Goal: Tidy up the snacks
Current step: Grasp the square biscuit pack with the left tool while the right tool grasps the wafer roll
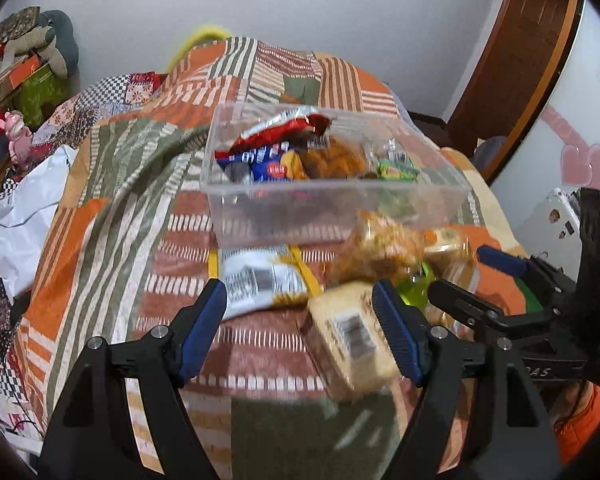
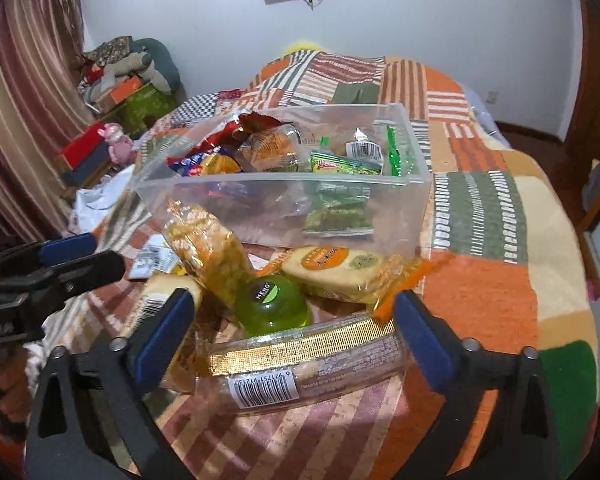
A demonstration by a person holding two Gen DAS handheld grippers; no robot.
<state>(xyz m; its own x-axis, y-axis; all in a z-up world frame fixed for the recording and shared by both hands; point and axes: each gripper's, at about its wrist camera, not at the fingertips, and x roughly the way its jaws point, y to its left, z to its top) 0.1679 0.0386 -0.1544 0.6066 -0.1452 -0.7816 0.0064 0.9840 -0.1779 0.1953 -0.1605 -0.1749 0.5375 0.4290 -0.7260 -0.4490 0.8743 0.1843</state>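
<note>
On the bed's patchwork blanket (image 2: 480, 208) stands a clear plastic bin (image 2: 416, 208), already holding several snack packs: a red bag, blue wrappers and green packets among them. Just in front of the bin lies a loose heap of snacks. From the right wrist view, a long clear packet with a gold band (image 2: 300, 364) lies crosswise between the fingers of the right claw (image 2: 296, 320), whose jaws stand spread wide with neither pad pressing on it. Behind that packet sit a green jelly cup (image 2: 274, 308), an upright yellow cracker pack (image 2: 208, 252) and a pale wrapped cake with an orange label (image 2: 340, 272). The left claw (image 1: 300, 316) hovers with its jaws partly spread, pinching nothing; a beige barcoded pack (image 1: 348, 340) lies just beside its right finger, and a white-and-yellow bag (image 1: 260, 280) rests ahead of it.
</note>
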